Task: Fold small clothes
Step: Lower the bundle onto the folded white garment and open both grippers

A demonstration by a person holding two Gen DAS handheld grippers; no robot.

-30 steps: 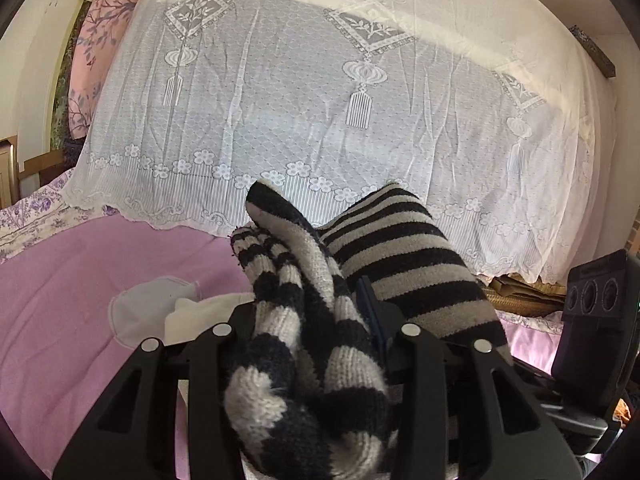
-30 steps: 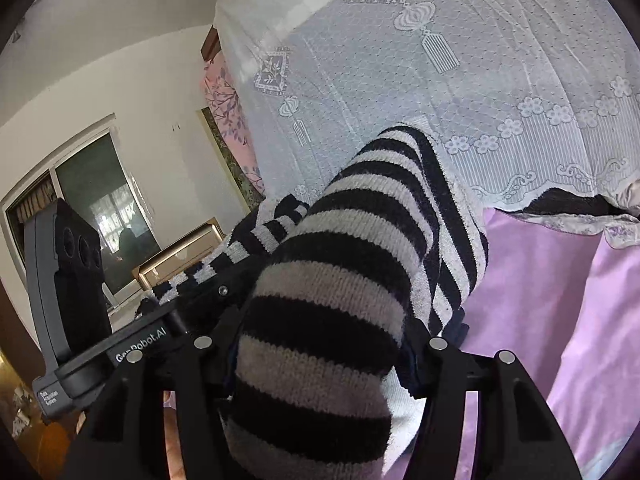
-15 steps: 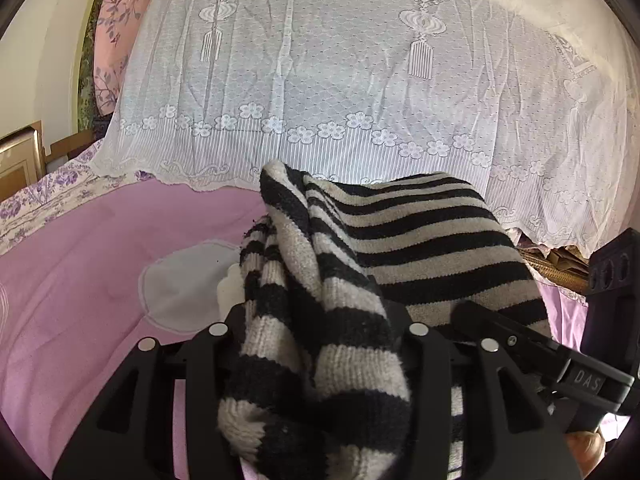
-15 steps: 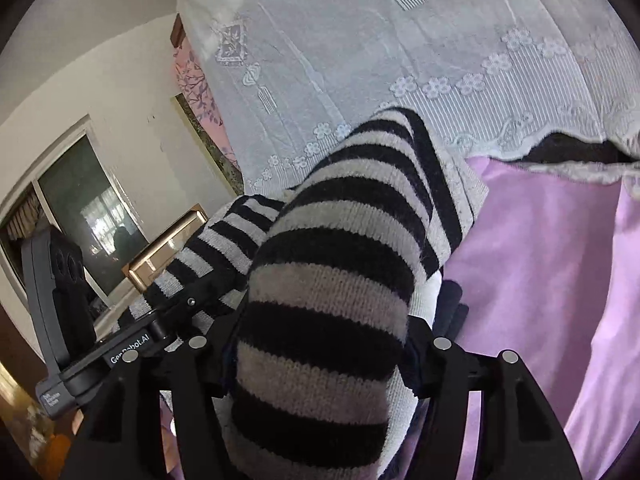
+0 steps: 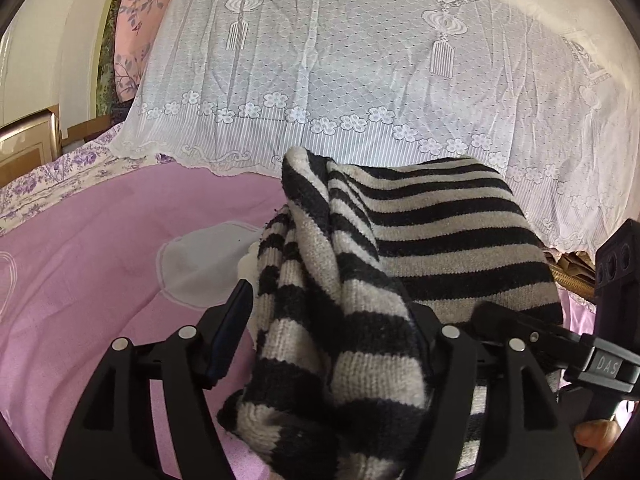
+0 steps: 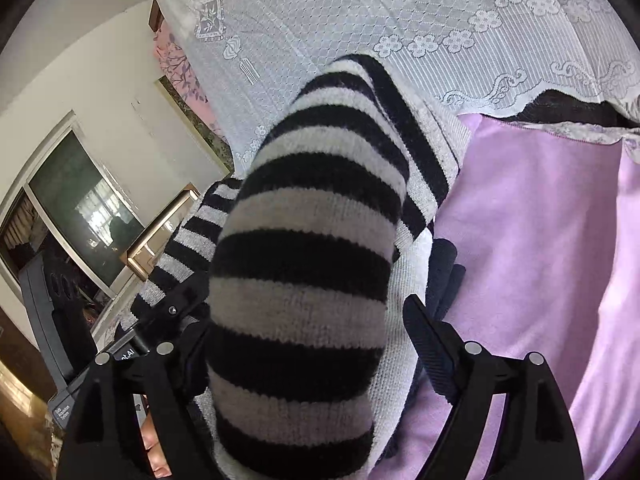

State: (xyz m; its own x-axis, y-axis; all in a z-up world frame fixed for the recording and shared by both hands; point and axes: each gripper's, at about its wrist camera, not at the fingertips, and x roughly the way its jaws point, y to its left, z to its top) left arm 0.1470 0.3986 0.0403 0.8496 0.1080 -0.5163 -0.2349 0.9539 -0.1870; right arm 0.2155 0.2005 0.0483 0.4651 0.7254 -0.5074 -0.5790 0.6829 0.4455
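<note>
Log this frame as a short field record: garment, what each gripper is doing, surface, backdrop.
garment: black and grey striped knit, bunched and lifted
left gripper: shut on the striped knit
right gripper: shut on the striped knit
surface: pink bedsheet with a white patch
backdrop: white lace cover
other: dark fabric on the bedsheet beside the knit

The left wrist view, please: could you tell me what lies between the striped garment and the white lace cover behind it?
In the left wrist view, only bare pink bedsheet shows between the striped garment and the white lace cover.
</note>
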